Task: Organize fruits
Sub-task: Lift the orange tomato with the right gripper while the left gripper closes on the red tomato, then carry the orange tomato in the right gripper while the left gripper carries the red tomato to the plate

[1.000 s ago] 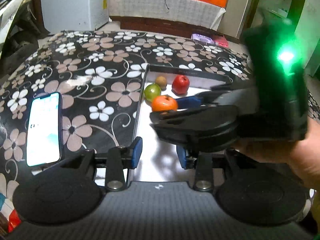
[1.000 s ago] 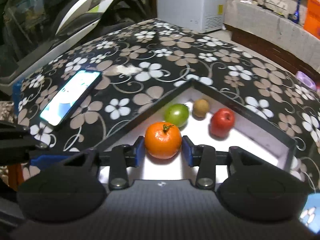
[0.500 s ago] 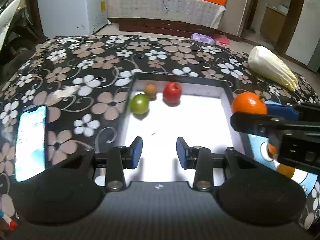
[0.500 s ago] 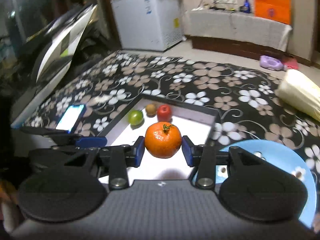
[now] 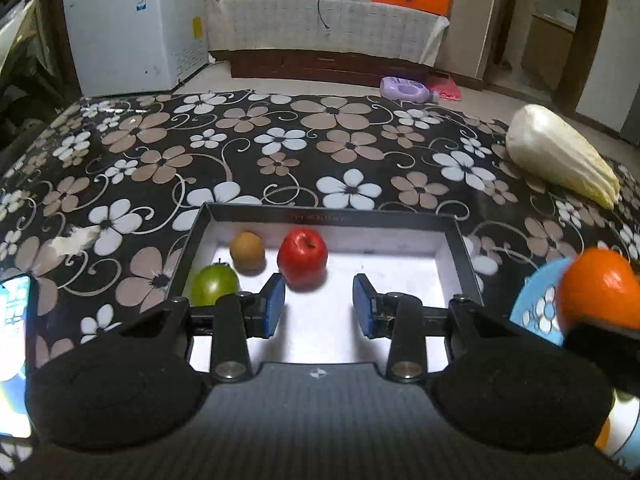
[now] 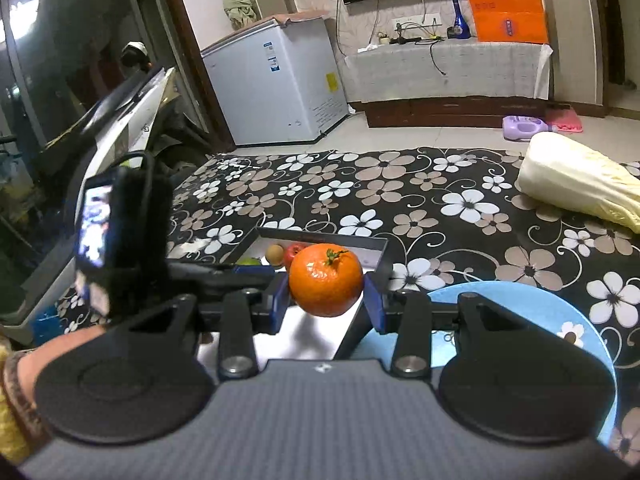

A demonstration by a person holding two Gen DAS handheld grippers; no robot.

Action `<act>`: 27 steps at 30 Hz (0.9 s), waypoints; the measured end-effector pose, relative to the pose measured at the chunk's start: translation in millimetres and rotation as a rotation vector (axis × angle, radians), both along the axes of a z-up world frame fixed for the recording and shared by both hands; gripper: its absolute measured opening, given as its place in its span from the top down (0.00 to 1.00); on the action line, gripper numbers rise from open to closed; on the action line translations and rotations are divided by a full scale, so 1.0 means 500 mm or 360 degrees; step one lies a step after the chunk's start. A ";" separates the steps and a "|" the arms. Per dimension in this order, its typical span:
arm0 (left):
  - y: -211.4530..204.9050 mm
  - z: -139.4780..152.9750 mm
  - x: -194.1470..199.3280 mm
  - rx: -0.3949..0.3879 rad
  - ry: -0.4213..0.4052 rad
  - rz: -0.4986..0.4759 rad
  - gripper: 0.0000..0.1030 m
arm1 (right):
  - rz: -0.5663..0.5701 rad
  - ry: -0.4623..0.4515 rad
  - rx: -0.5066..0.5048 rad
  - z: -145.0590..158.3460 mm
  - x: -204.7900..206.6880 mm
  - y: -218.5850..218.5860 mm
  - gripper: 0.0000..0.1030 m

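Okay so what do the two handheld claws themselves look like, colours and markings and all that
Both the left claw and the right claw are matte black with blue pads on the fingers, silver screws on the finger arms, two round black discs and a grey ribbed base bearing a small white logo. In the right view, the left one carries a small lit screen and a black cable.

Fruits, four: one orange (image 6: 326, 280), one red apple (image 5: 302, 257), one green apple (image 5: 214, 284), one brown kiwi-like fruit (image 5: 247, 251), the last three at the far left of the box. Containers, two: one black box with white floor (image 5: 332, 218), one blue plate (image 6: 576, 320) to its right. Other items: one cabbage (image 5: 558, 158) far right, one phone (image 5: 14, 308) near left, two grippers, left (image 5: 319, 306) and right (image 6: 326, 300).
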State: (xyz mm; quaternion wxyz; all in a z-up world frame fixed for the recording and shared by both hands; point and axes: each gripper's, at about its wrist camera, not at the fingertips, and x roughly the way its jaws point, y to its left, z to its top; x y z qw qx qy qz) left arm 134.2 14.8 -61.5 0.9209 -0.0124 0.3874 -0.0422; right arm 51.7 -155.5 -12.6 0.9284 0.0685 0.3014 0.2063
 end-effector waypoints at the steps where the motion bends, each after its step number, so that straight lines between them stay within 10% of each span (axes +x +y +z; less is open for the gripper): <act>1: 0.000 0.000 0.006 -0.0007 -0.0008 -0.0004 0.58 | 0.0008 -0.0002 -0.0003 0.001 0.001 -0.002 0.58; 27: -0.030 0.001 -0.036 0.0121 -0.0049 -0.0016 0.72 | 0.0025 0.0011 0.0000 -0.007 0.003 -0.017 0.58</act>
